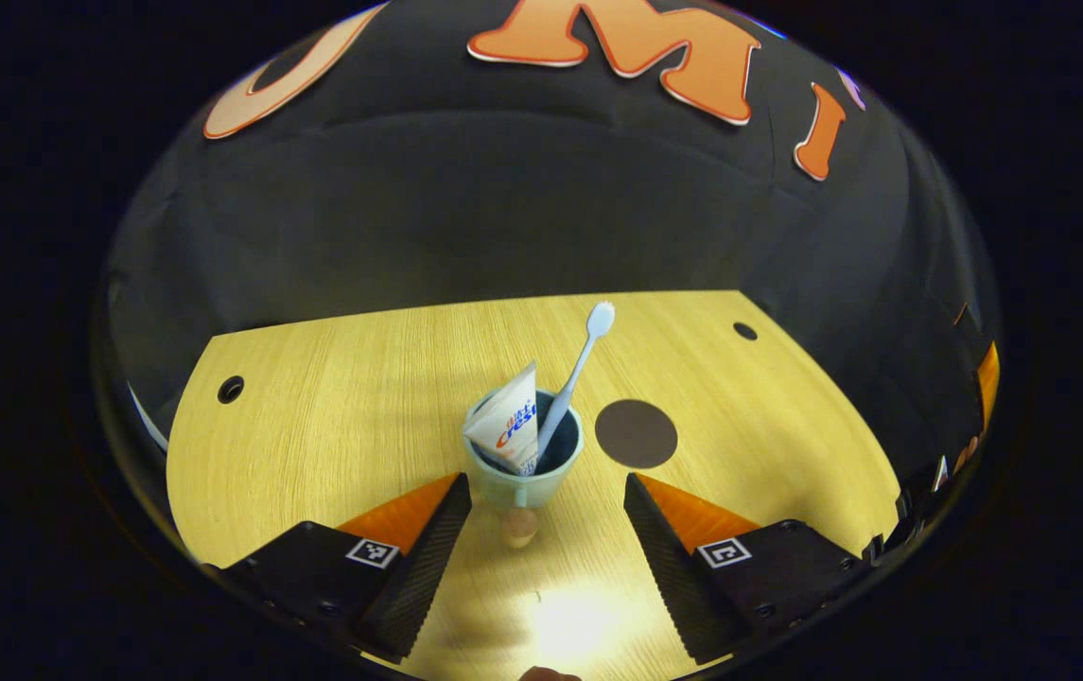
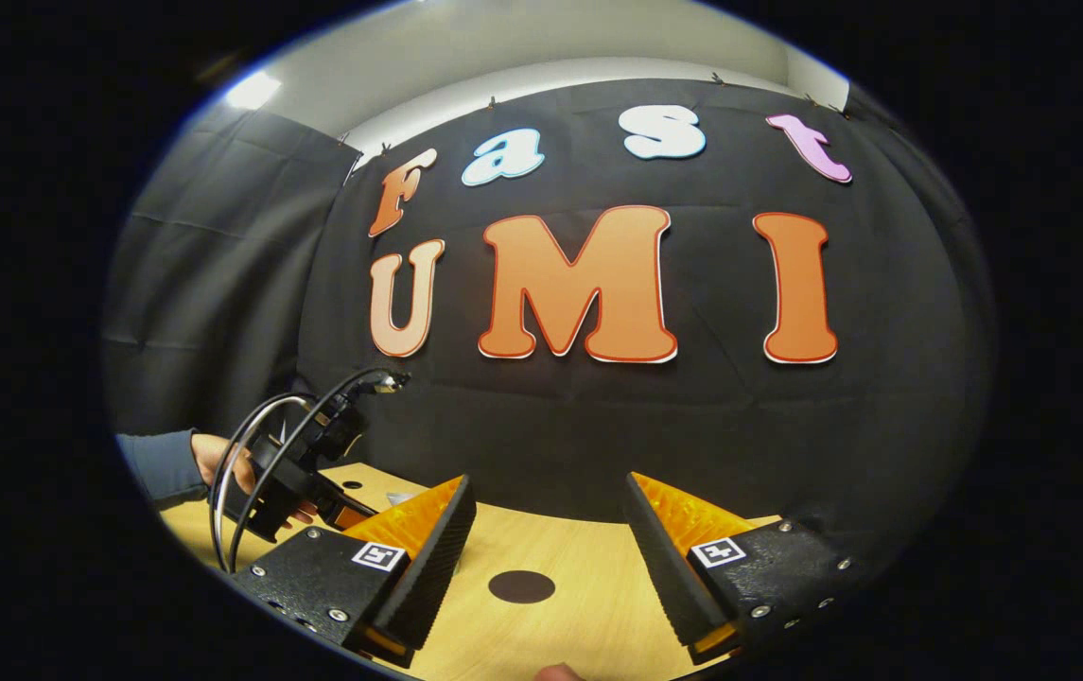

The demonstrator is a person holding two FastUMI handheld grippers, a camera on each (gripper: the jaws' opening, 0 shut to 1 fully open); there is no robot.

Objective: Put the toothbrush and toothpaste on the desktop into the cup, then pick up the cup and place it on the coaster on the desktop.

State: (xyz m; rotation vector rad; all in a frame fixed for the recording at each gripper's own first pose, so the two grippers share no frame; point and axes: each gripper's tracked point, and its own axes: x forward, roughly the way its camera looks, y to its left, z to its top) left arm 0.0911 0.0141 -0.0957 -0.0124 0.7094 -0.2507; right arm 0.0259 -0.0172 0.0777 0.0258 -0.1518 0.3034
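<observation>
my left gripper (image 1: 548, 492) is released, jaws spread wide, with the cup (image 1: 524, 463) standing upright on the bench (image 1: 333, 416) between and just beyond them, untouched. the toothpaste (image 1: 508, 424) and toothbrush (image 1: 575, 374) stand inside the cup, brush head up, leaning toward the far edge. the coaster (image 1: 636, 433) lies flat just beside the cup, bare. my right gripper (image 2: 550, 530) is also released, with the coaster (image 2: 521, 586) ahead of it. in the right gripper view my hand (image 2: 219, 463) holds the left gripper near the bench's left edge.
</observation>
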